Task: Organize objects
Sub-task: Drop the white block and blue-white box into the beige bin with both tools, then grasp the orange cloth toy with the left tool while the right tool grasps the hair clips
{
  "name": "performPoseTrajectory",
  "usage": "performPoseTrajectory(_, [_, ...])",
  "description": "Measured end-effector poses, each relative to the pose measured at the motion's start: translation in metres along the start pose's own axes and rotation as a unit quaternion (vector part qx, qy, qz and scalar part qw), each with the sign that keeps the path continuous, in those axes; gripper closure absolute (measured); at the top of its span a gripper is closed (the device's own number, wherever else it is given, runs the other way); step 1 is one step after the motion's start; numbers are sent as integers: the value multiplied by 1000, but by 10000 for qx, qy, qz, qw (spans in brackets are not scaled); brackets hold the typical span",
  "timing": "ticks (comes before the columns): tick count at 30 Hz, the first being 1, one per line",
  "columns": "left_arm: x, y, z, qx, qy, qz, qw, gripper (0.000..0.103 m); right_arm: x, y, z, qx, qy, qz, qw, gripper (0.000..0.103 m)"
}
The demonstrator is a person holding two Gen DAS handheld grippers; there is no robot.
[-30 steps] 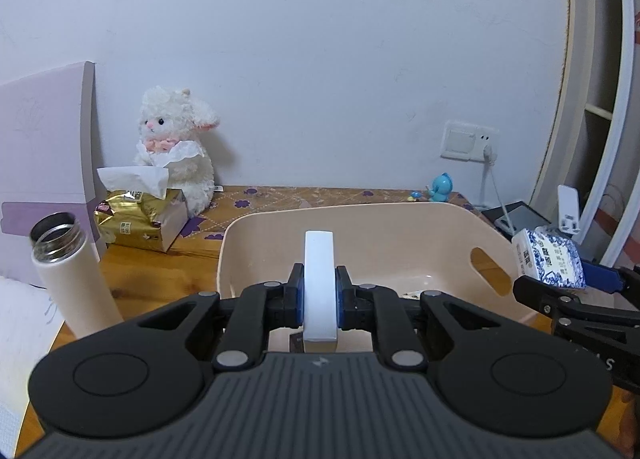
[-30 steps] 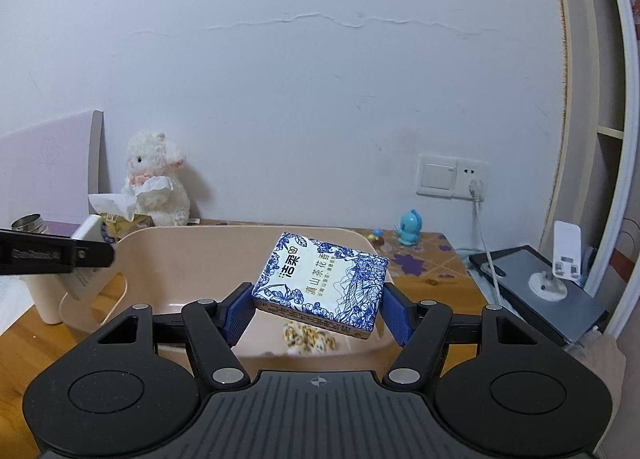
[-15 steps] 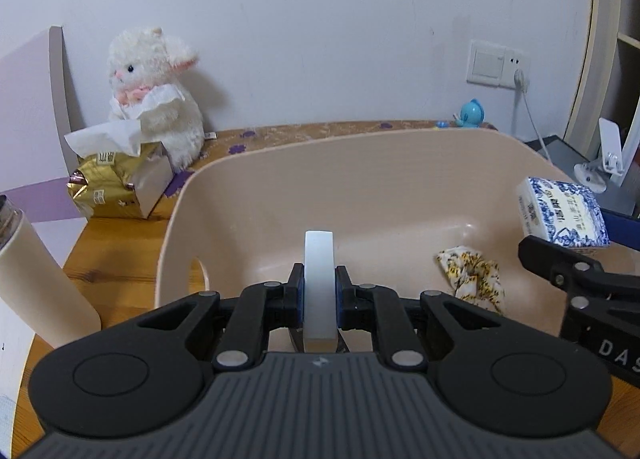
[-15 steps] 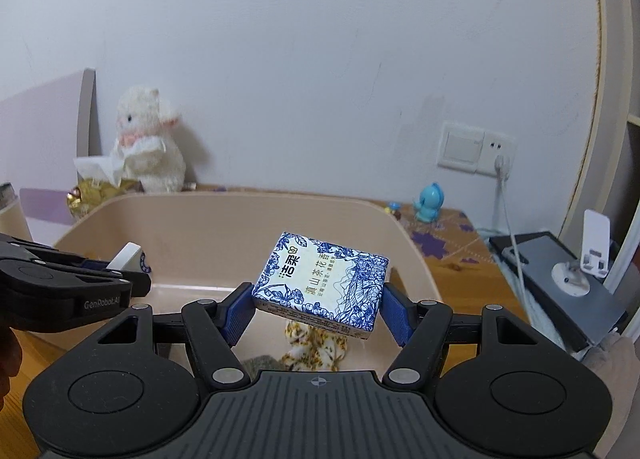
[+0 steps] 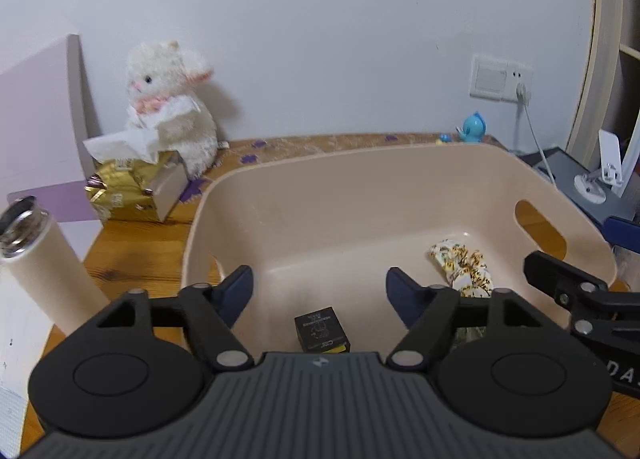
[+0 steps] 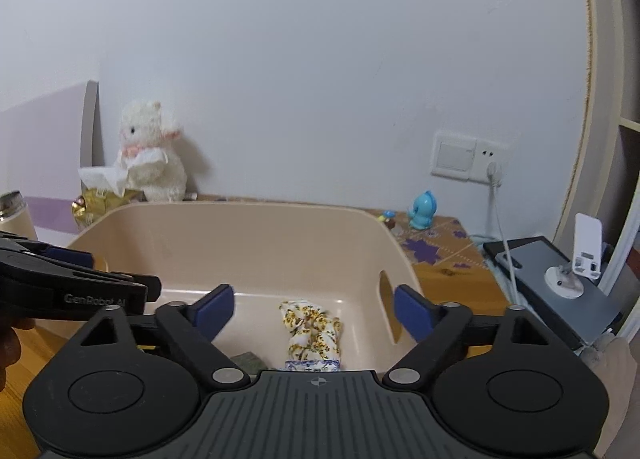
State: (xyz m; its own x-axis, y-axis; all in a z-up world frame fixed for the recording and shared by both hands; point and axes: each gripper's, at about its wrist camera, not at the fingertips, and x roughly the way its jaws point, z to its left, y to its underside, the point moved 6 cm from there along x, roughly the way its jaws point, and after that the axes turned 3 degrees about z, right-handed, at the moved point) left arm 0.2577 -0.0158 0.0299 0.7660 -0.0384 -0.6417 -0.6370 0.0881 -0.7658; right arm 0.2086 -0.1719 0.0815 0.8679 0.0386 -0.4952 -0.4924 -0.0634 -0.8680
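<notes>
Basin (image 5: pixel 400 175) first: beige plastic tub on the wooden desk, long axis running left-right, handle cutout on its right wall. Inside sit a small black box (image 5: pixel 321 329), a yellow-flowered cloth bundle (image 6: pixel 312 325) and just a sliver of a blue-and-white packet (image 6: pixel 312 365). Left gripper (image 5: pixel 319 291) and right gripper (image 6: pixel 313 309) both hover over the near rim, level, pointing at the back wall, fingers spread wide and gripping nothing.

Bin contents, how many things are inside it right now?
3 visible in the bin: a black box near the front, a floral cloth to the right, and a blue-white packet just below the cloth. More may be hidden behind the grippers.
</notes>
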Motion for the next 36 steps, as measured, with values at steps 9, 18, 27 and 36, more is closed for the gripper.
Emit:
performPoseTrajectory(9, [-46, 11, -1, -96, -8, -139, 9999, 21, -36, 12, -10, -9, -4, -54, 10000, 3])
performPoseTrajectory(18, [-75, 41, -10, -63, 87, -74, 9999, 16, -58, 38, -16, -110, 44, 88, 9999, 0])
performPoseTrajectory(27, [-59, 85, -23, 28, 244, 420, 9988, 15, -53, 77, -24, -143, 116, 544, 9983, 0])
performPoseTrajectory(36, [-19, 118, -32, -172, 627, 922, 9936, 15, -34, 108, -30, -140, 138, 959, 9952, 0])
